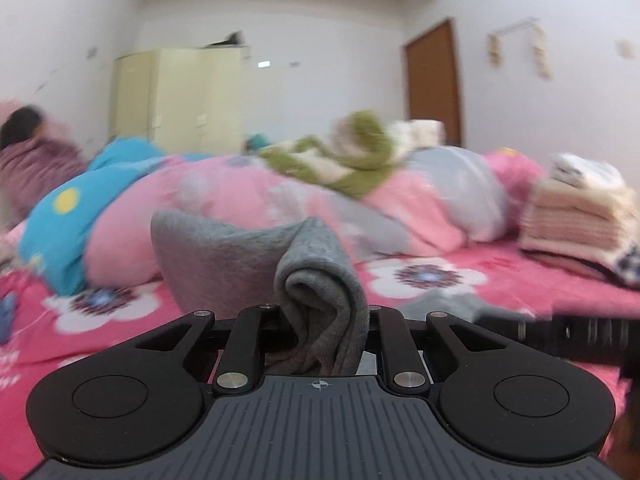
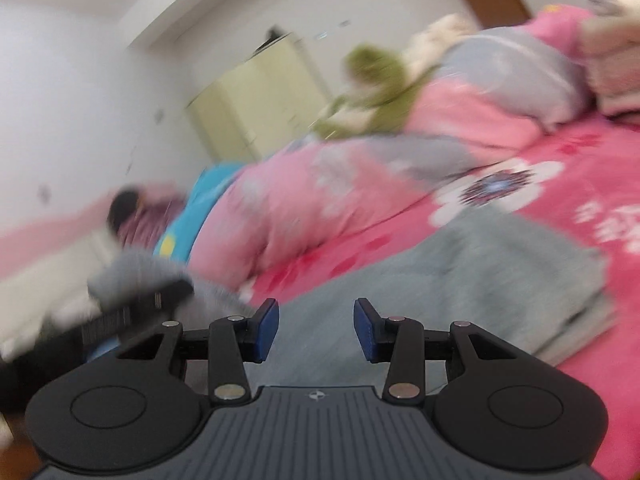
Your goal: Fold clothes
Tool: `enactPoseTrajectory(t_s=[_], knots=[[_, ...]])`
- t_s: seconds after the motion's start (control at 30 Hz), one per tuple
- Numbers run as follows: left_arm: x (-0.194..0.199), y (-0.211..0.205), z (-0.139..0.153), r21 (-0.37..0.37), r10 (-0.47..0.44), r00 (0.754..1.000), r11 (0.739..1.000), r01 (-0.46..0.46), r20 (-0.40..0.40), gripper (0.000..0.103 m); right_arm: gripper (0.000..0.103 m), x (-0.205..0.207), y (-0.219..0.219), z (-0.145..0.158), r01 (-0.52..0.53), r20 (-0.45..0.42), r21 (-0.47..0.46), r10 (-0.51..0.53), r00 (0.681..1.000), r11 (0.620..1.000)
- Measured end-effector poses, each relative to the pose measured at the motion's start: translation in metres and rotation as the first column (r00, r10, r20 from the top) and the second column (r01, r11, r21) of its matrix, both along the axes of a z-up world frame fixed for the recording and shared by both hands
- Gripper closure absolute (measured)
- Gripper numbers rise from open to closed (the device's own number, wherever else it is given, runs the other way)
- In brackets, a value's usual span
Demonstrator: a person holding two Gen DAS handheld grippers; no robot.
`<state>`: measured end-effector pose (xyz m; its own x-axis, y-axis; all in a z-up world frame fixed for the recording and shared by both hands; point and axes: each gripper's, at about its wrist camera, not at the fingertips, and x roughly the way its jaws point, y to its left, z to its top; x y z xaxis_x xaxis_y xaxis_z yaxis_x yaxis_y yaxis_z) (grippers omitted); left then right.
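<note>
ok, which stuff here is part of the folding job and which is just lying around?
In play:
grey garment
left hand-held gripper, shut on it
right hand-held gripper, open

Lying about:
pink quilt
green-and-cream cloth
folded stack
cream wardrobe

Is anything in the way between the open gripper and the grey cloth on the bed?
No. The right gripper is open just above the grey cloth, with nothing between them. The left gripper already pinches another part of it.

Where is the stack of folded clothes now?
In the left wrist view, the stack sits on the bed at the far right, beside the pink quilt. The right wrist view shows it blurred at the top right.
</note>
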<state>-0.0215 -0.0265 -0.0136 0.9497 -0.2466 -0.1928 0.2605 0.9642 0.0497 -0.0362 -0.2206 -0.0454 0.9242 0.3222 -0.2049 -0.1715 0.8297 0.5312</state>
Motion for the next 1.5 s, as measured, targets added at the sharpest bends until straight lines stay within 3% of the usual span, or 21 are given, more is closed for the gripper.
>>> enactPoseTrajectory(t_s=[0.1, 0.23, 0.3, 0.43, 0.53, 0.67, 0.77, 0.93, 1.1, 1.27, 1.5], knots=[[0.002, -0.031, -0.011, 0.072, -0.083, 0.996, 0.994, 0.083, -0.015, 0.087, 0.059, -0.001, -0.034, 0.004, 0.052, 0.001, 0.057, -0.052, 0.999, 0.997], [0.013, -0.062, -0.037, 0.147, -0.162, 0.981, 0.973, 0.177, -0.106, 0.087, 0.059, 0.003, -0.062, -0.007, 0.085, -0.026, 0.134, -0.082, 0.996, 0.987], [0.018, -0.071, -0.052, 0.180, -0.179, 0.971, 0.962, 0.207, -0.161, 0.086, 0.059, 0.008, -0.072, -0.016, 0.079, -0.048, 0.193, -0.071, 0.996, 0.978], [0.015, -0.076, -0.063, 0.248, -0.188, 0.966, 0.942, 0.228, -0.176, 0.079, 0.059, 0.020, -0.085, -0.036, 0.056, -0.082, 0.293, -0.033, 0.996, 0.954], [0.015, -0.072, -0.055, 0.196, -0.222, 0.952, 0.945, 0.263, -0.210, 0.064, 0.059, 0.027, -0.089, -0.049, 0.041, -0.119, 0.346, 0.001, 0.993, 0.937], [0.007, -0.064, -0.040, 0.050, -0.318, 0.922, 0.940, 0.336, -0.220, 0.042, 0.058, 0.026, -0.093, -0.055, 0.022, -0.113, 0.407, 0.027, 0.993, 0.913], [-0.003, -0.058, -0.029, -0.017, -0.365, 0.908, 0.929, 0.370, -0.206, 0.039, 0.058, 0.021, -0.095, -0.059, 0.009, -0.098, 0.459, 0.041, 0.994, 0.889], [-0.023, -0.045, -0.006, 0.025, -0.265, 0.951, 0.962, 0.272, -0.157, 0.039, 0.057, 0.014, -0.101, -0.065, -0.056, -0.022, 0.564, 0.082, 0.996, 0.824], [-0.018, -0.026, -0.001, 0.122, -0.024, 0.986, 0.991, 0.045, -0.167, 0.039, 0.050, 0.014, -0.093, -0.063, -0.141, 0.002, 0.579, 0.172, 0.985, 0.803], [0.002, -0.009, -0.012, 0.180, 0.187, 0.954, 0.973, -0.146, -0.236, 0.039, 0.047, 0.005, -0.082, -0.054, -0.143, -0.033, 0.518, 0.187, 0.982, 0.843], [0.011, -0.008, -0.014, 0.195, 0.220, 0.938, 0.966, -0.171, -0.268, 0.039, 0.043, -0.001, -0.059, -0.054, -0.102, -0.175, 0.482, 0.210, 0.962, 0.870]])
